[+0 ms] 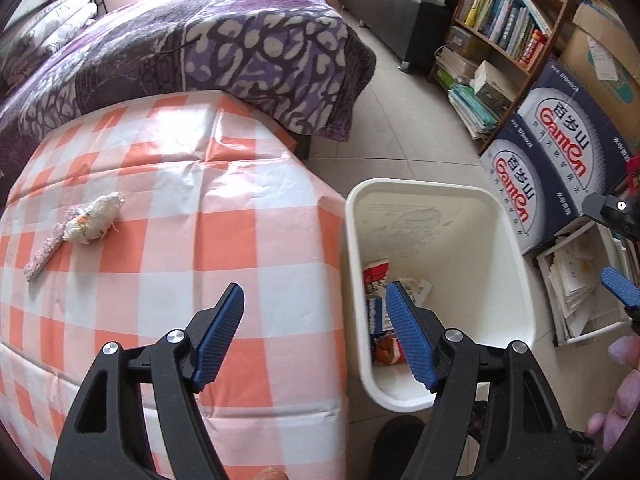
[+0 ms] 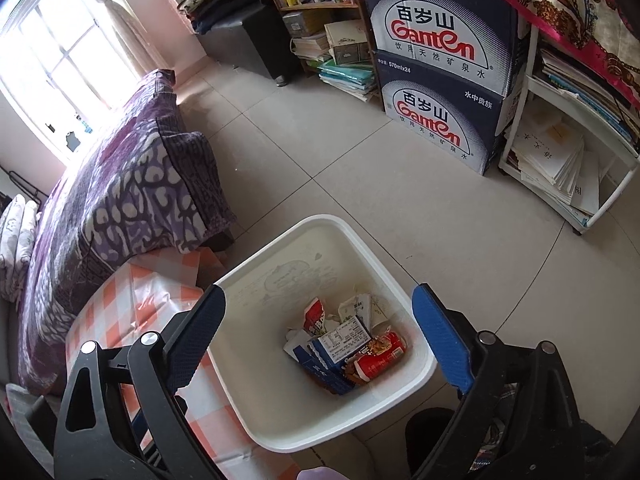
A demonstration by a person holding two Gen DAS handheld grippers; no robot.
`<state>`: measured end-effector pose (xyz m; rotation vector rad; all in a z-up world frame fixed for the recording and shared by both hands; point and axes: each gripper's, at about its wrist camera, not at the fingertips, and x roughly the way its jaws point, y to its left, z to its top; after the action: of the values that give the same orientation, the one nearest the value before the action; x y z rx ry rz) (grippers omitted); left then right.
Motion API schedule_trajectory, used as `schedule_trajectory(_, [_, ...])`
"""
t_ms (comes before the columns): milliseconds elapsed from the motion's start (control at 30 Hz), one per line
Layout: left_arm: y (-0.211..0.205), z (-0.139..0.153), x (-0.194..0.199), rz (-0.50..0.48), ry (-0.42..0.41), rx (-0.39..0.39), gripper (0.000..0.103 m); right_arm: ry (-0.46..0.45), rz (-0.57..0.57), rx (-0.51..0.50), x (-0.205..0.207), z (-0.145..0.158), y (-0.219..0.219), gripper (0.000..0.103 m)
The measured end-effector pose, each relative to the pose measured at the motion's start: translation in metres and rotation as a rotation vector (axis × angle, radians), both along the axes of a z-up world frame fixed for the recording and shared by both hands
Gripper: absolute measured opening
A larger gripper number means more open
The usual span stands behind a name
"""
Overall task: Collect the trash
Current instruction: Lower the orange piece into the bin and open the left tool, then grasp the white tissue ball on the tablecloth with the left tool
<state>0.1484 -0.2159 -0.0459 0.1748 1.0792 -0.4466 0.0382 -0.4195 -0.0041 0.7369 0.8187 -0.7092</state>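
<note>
Left wrist view looks down over a bed (image 1: 224, 52) under a purple patterned blanket, and in front of it the desk (image 1: 168, 248), spread with an orange-and-white checked cloth. Against the far wall stand a bookshelf (image 1: 508, 20) and two stacked blue water cartons (image 1: 556, 160). On the tiled floor, just beside the desk's right edge, sits the white trash bin (image 1: 508, 264). Torn packets (image 2: 344, 340) lie heaped at its bottom: red and blue wrappers and a white label, seen best from the right wrist view.

One piece of trash is still on the desk, a crumpled white wad (image 1: 96, 220) near the left side, touching a pinkish knitted strip (image 1: 44, 252); what the wad is made of is hard to make out, perhaps tissue or cloth.

The left hand-held gripper (image 1: 314, 334) hangs over the desk's right edge, one blue pad above the cloth and the other above the bin's mouth. Its jaws stand well apart with nothing between them. The right hand-held gripper (image 2: 320, 348) points down into the bin, its jaws spread wide on either side of the opening, also holding nothing. Part of it shows at the right edge of the left wrist view.
</note>
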Motion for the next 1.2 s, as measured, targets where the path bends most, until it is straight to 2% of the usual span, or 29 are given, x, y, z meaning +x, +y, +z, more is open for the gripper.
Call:
schedule_trajectory(100, [0.016, -0.007, 0.017, 0.072, -0.032, 0.088, 0.074, 0.021, 0.030, 0.007, 0.009, -0.006, 0.010, 0.091])
schedule_trajectory(200, [0.034, -0.007, 0.037, 0.110, -0.076, 0.135, 0.074, 0.033, 0.064, 0.016, 0.018, -0.009, 0.020, 0.091])
schedule_trajectory(367, [0.058, -0.011, 0.079, 0.105, -0.109, 0.278, 0.074, 0.048, 0.107, 0.040, 0.032, -0.014, 0.033, 0.093])
schedule_trajectory(500, [0.081, -0.016, 0.108, 0.122, -0.127, 0.323, 0.074, 0.055, 0.133, 0.043, 0.041, -0.016, 0.044, 0.094])
schedule_trajectory(667, [0.096, -0.031, 0.129, 0.087, -0.140, 0.391, 0.074, 0.073, 0.164, 0.040, 0.052, -0.020, 0.057, 0.094])
schedule_trajectory(767, [0.105, -0.045, 0.134, 0.064, -0.136, 0.424, 0.063, 0.085, 0.180, 0.038, 0.058, -0.022, 0.065, 0.094])
schedule_trajectory(833, [0.113, -0.054, 0.137, 0.061, -0.115, 0.432, 0.047, 0.095, 0.191, 0.035, 0.063, -0.024, 0.072, 0.094])
schedule_trajectory(867, [0.117, -0.055, 0.137, 0.061, -0.131, 0.439, 0.045, 0.099, 0.197, 0.035, 0.065, -0.026, 0.076, 0.094])
schedule_trajectory(1000, [0.132, -0.046, 0.133, 0.061, -0.148, 0.362, 0.039, 0.115, 0.224, 0.036, 0.073, -0.030, 0.090, 0.094])
schedule_trajectory(1200, [0.173, -0.001, 0.124, 0.156, -0.137, 0.149, 0.038, 0.112, 0.259, 0.025, 0.088, -0.034, 0.121, 0.094])
